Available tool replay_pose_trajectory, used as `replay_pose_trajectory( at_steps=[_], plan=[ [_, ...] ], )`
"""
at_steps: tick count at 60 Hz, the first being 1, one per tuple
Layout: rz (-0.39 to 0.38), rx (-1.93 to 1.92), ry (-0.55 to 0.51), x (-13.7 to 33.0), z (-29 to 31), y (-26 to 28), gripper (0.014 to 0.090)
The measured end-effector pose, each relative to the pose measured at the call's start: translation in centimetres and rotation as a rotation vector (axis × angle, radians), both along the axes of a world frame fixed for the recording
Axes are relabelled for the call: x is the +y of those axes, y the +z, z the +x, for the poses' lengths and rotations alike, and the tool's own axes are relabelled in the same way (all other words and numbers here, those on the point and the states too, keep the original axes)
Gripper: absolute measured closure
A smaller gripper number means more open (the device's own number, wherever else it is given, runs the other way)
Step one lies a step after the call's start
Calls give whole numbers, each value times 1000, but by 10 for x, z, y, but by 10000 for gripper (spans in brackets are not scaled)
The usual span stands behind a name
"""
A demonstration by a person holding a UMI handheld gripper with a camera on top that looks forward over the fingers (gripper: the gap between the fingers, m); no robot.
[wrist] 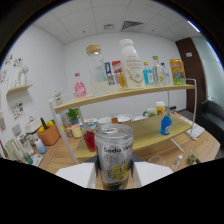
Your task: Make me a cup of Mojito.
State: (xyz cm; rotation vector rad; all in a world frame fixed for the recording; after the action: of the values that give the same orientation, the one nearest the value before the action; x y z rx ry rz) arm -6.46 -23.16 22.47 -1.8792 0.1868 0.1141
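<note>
Two-tier wooden shelf [150,94] far, carrying bottles, a white jug [131,64] and a clear jar [95,67]. Soda water can [114,155]: silver, opened top, yellow-printed label, upright and near, lifted between the fingers. Gripper [114,176] level, jaws clamped on the can's sides. Red drink glass [89,140] just behind-left; blue bottle [166,124] right.

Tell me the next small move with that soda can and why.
Probably carry the soda water can toward a clear glass just ahead on the table and tilt it to pour. The gripper holds the can upright between both fingers, raised in front of the shelves, and its top looks opened, though that is hard to tell.
</note>
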Motion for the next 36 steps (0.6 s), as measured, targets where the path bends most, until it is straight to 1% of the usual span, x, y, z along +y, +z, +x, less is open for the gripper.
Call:
replay_pose_trajectory(
  at_steps=[6, 13, 23, 36],
  plan=[
    [-6, 86, -7, 3, 4, -28, 545],
    [-12, 253, -22, 4, 6, -43, 545],
    [11, 597, -69, 8, 11, -36, 546],
    [56, 1165, -123, 19, 27, -17, 547]
  ],
)
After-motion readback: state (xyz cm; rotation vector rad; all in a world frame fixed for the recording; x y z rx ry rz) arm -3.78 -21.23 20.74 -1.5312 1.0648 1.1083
